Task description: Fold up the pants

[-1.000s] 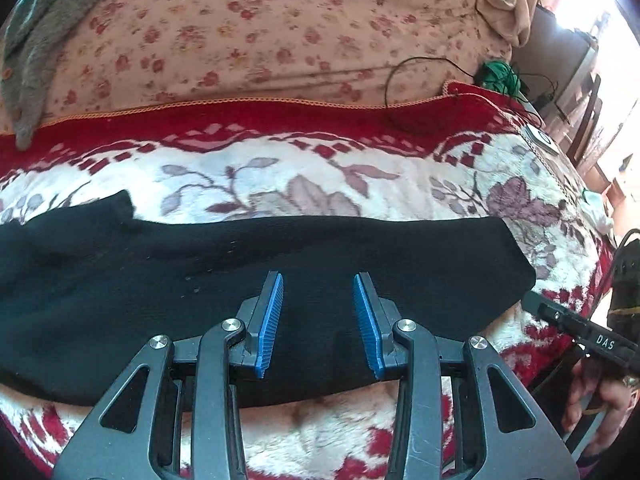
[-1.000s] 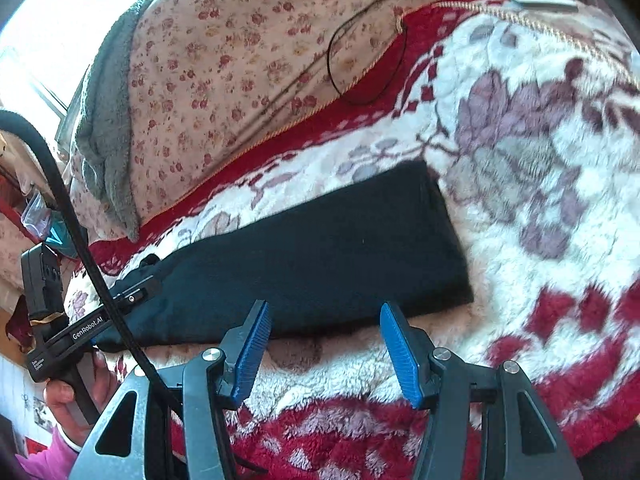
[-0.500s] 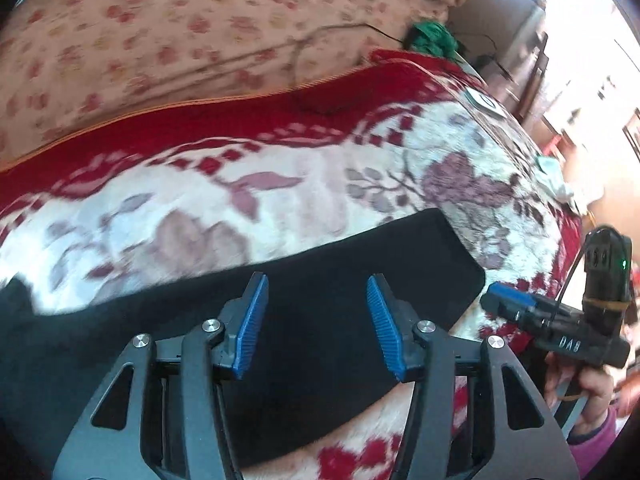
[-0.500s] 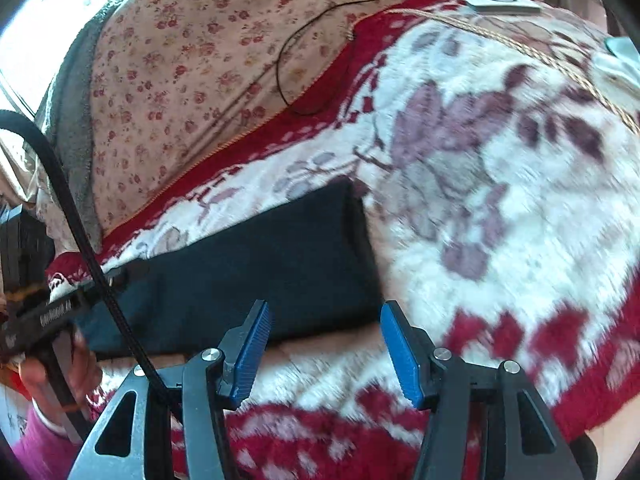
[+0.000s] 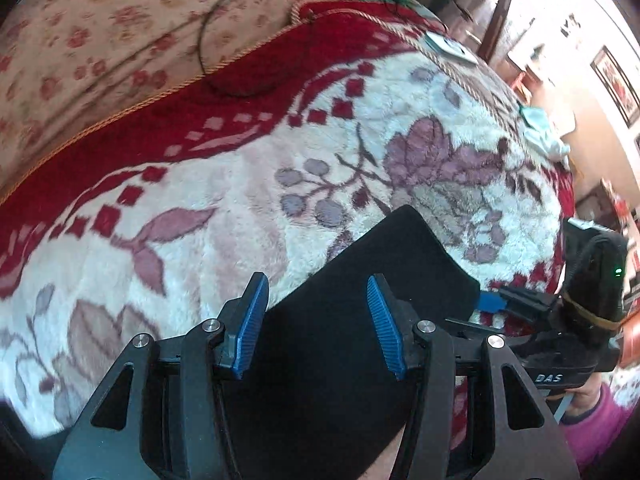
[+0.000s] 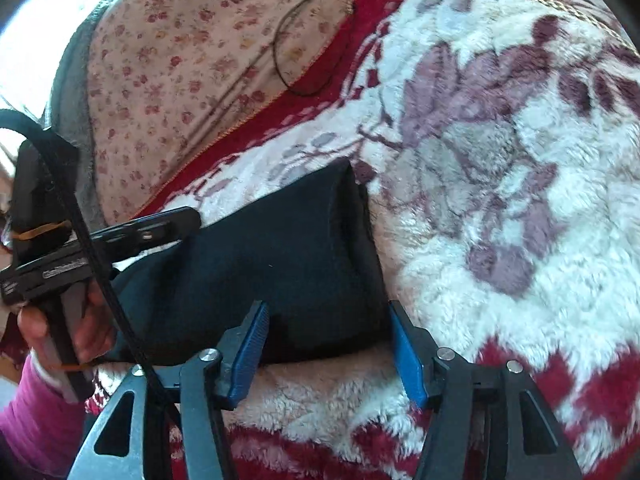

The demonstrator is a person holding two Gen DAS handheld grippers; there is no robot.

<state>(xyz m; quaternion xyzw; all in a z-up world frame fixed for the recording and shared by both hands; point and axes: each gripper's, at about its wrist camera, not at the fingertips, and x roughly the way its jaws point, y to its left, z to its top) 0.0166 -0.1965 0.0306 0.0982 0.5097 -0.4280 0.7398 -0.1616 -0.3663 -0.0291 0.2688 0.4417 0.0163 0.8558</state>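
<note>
With the left gripper (image 5: 316,326) wide above the pants (image 5: 360,320) and the right gripper (image 6: 328,350) closing, still clear of their end on the bed (image 6: 520,220), pinch both corners evenly before folding.

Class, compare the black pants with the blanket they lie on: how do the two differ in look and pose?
The pants are plain black; the blanket is white and red with purple flowers. The pants look smooth; the blanket looks fluffy. The pants lie as a narrow folded strip; the blanket spreads wide beneath them. Both are soft fabric lying flat.
</note>
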